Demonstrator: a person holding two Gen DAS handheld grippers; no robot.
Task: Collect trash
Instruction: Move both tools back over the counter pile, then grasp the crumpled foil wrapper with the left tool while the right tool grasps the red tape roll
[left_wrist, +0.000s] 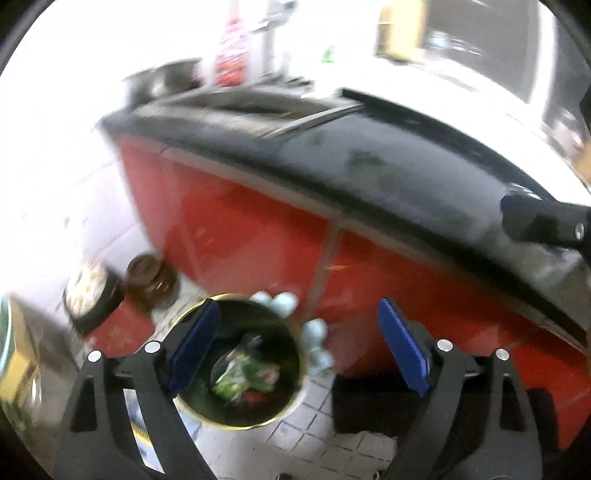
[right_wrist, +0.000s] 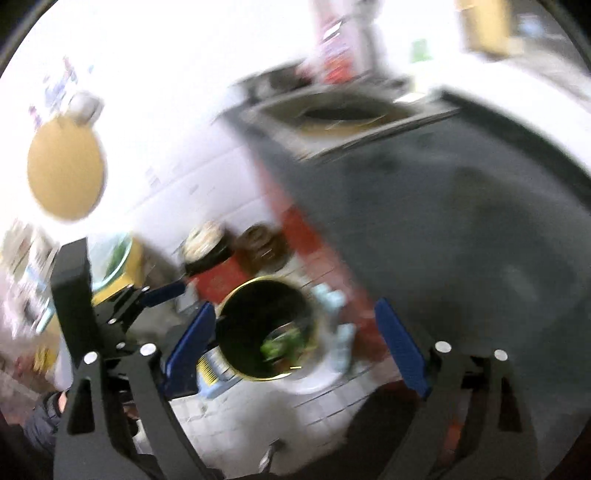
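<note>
Both grippers hang with jaws spread wide and nothing between the blue pads: our left gripper (left_wrist: 299, 347) looks almost straight down on the bin (left_wrist: 236, 362), our right gripper (right_wrist: 295, 349) looks at the same bin (right_wrist: 267, 328) from a slant. The bin sits on the tiled floor (left_wrist: 314, 435) just below and slightly left of the left gripper's centre line, its round mouth facing up, so we judge the left tool the nearer and better lined up for any drop or reach into it. Inside lies the trash (left_wrist: 243, 373), a crumpled green and red wrapper, at the bottom. Farther out, the red cabinet (left_wrist: 258, 229) under a dark counter (left_wrist: 369, 158) stands just right of the bin. Both views are smeared by motion. The pale lumps (left_wrist: 314, 332) by the bin's right rim we cannot name, and the round brown things (left_wrist: 147, 280) far left stay unclear. We see no loose trash on the counter.
</note>
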